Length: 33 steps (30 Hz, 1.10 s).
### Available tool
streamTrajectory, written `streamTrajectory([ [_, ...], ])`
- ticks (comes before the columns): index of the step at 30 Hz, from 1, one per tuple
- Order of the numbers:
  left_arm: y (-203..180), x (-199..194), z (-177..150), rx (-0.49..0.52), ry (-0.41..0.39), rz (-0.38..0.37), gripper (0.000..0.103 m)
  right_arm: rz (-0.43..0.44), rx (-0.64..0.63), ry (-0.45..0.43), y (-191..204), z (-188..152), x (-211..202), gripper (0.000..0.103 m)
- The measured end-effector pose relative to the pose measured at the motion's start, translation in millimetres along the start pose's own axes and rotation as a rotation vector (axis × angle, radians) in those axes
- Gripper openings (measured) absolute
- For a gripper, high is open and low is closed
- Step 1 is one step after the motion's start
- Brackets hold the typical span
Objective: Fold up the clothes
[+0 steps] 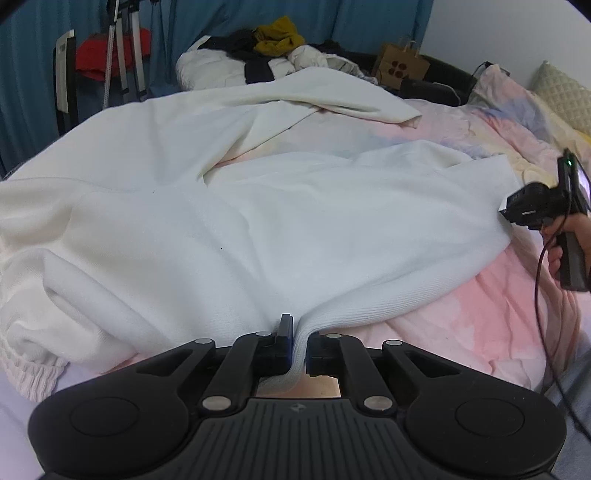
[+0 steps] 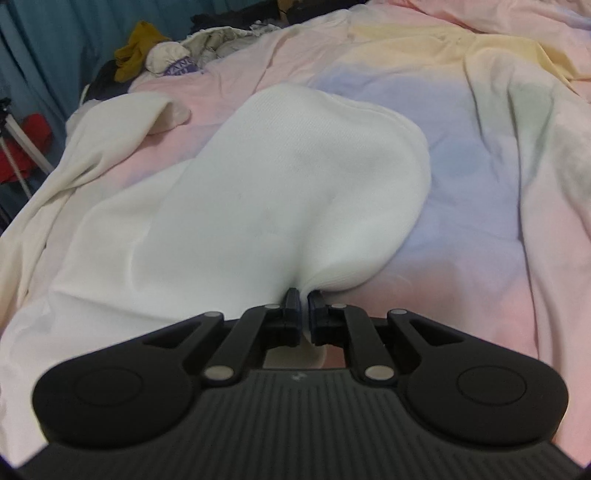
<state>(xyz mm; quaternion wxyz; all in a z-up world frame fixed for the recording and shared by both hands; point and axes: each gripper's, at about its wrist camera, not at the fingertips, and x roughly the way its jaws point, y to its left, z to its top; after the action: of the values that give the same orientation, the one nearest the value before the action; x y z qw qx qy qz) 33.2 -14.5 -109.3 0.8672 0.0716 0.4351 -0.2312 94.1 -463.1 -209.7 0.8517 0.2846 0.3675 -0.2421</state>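
Both grippers' jaws, left gripper [image 1: 299,341] and right gripper [image 2: 303,312], angled downward, clamped on white garment [image 1: 258,221].

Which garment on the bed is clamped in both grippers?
The big white garment spread in front; the left gripper and right gripper pinch its near edge. The mustard piece lies untouched behind.

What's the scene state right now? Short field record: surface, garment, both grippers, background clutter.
surface: bed with pastel bedsheet
garment: white garment, spread out and creased, one part flopped over at the far side
left gripper: shut on the garment's ribbed edge
right gripper: shut on another edge of the same garment
clutter: clothes pile at the far end, mustard item on top; paper bag; tripod by the blue curtain
fold: not yet made
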Motion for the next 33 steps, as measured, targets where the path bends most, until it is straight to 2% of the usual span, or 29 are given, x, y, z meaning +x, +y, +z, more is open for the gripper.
streamTrajectory([
  [3, 2.2, 1.4, 2.6, -0.022, 0.012, -0.008, 0.009, 0.05, 0.041, -0.041, -12.3, -3.8, 10.1, 0.009],
  [5, 4.9, -2.1, 2.6, -0.043, 0.008, -0.023, 0.015, 0.099, 0.091, -0.068, -22.6, -4.7, 12.7, 0.009],
  [9, 14.6, -20.6, 2.9, -0.14, -0.008, -0.064, 0.019, 0.174, 0.209, -0.102, -39.7, -2.9, 13.7, 0.008],
  [12, 33.1, -44.2, -2.7, -0.276, -0.031, -0.103, 0.039, 0.2, 0.271, -0.134, -47.6, -0.4, 7.4, 0.007],
  [14, 52.2, -59.7, -10.7, -0.402, -0.052, -0.105, 0.061, 0.219, 0.305, -0.168, -52.8, 1.7, 0.8, 0.007],
  [17, 84.1, -74.4, -24.2, -0.595, -0.056, -0.079, 0.062, 0.227, 0.334, -0.185, -56.2, 4.5, -4.0, 0.007],
  [19, 109.9, -71.9, -36.0, -0.742, -0.014, -0.048, 0.063, 0.231, 0.348, -0.199, -57.7, 5.9, -7.0, 0.007],
  [22, 149.7, -55.5, -56.3, -1.018, 0.022, -0.075, 0.07, 0.21, 0.364, -0.241, -58.2, 7.5, -10.4, 0.007],
  [25, 182.1, -33.9, -68.9, -1.223, 0.015, -0.085, 0.07, 0.201, 0.386, -0.296, -60.2, 9.1, -17.1, 0.007],
  [27, 199.1, -23.2, -71.6, -1.306, -0.006, -0.082, 0.073, 0.184, 0.382, -0.329, -61.9, 9.5, -22.7, 0.007],
  [28, 205.6, -20.1, -71.1, -1.325, -0.02, -0.069, 0.076, 0.182, 0.393, -0.34, -65.2, 10.5, -23.9, 0.007],
  [30, 216.8, -16.2, -68.9, -1.344, -0.049, -0.032, 0.076, 0.18, 0.417, -0.363, -72.1, 12.5, -26.2, 0.007],
  [33, 221.7, -11.0, -65.1, -1.36, -0.071, 0.001, 0.067, 0.188, 0.447, -0.361, -80.5, 15.0, -19.2, 0.007],
])
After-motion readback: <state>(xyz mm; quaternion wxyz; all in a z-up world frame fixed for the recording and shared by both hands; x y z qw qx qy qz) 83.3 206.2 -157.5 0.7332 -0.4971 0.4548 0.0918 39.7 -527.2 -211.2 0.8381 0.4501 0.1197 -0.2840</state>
